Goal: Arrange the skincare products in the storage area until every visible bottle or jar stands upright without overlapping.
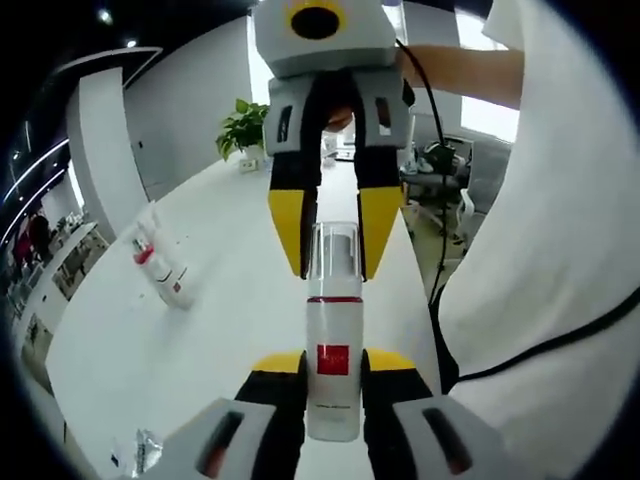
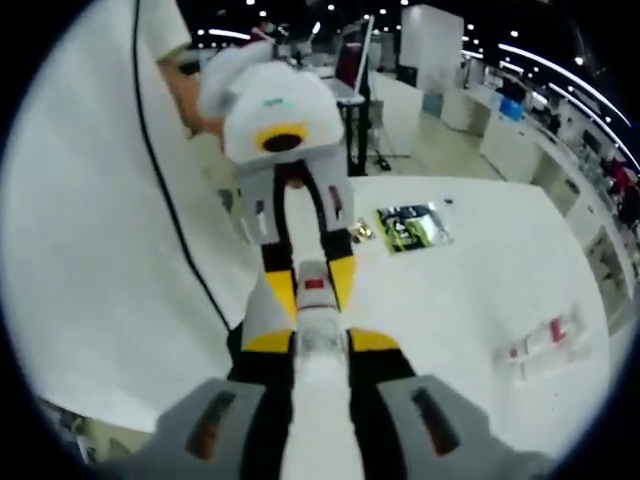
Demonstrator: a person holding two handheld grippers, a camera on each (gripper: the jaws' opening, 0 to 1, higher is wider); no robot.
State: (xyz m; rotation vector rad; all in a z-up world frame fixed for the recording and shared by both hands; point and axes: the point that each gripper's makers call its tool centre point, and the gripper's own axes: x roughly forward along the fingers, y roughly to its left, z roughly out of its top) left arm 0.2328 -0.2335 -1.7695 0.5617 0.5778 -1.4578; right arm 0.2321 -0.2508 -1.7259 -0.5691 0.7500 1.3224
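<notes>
1. Two grippers on one bottle, in the left gripper view: left gripper clamped on the lower body beside the red label, right gripper entering from the top, its yellow tips pinching the clear cap. Long axis running straight between the two, cap end away from the left gripper. Held in the air over the white table. Two more tubes lying flat off to the left, well apart.

2. Same bottle in the right gripper view: right gripper closed on the clear cap end, left gripper opposite, gripping the labelled body. Axis again in line with both. Lying tubes far right on the table; dark packet beyond.

3. Probably mid-handover; both equally near, so either able to stand it upright.
</notes>
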